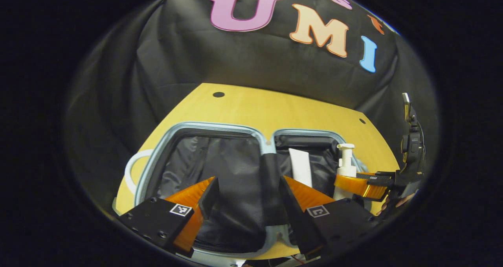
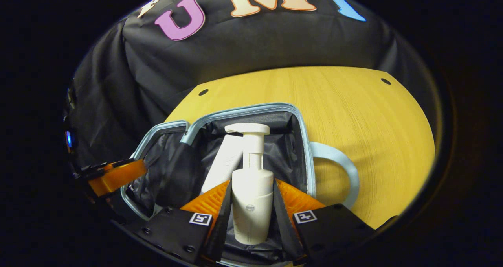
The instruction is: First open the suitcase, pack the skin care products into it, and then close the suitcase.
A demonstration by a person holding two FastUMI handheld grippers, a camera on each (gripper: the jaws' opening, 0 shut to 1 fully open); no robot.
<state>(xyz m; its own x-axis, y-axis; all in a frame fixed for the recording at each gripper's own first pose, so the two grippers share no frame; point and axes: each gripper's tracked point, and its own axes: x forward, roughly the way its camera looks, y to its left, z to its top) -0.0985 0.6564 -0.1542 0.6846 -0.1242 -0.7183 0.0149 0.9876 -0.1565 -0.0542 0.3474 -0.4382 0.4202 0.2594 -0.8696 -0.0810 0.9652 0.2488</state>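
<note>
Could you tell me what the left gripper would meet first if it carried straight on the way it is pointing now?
Most likely the dark lining of the open suitcase: the left gripper is open, holds nothing, and aims into the compartment beside the one holding the pump bottle and white tube. Depth is hard to judge, so contact distance is unclear.

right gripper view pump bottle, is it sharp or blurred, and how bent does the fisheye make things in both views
Right gripper view: the pump bottle is sharp and evenly lit, without glare; the table edge bows. Left gripper view: the suitcase rim curves strongly, and the lining looks dim.
</note>
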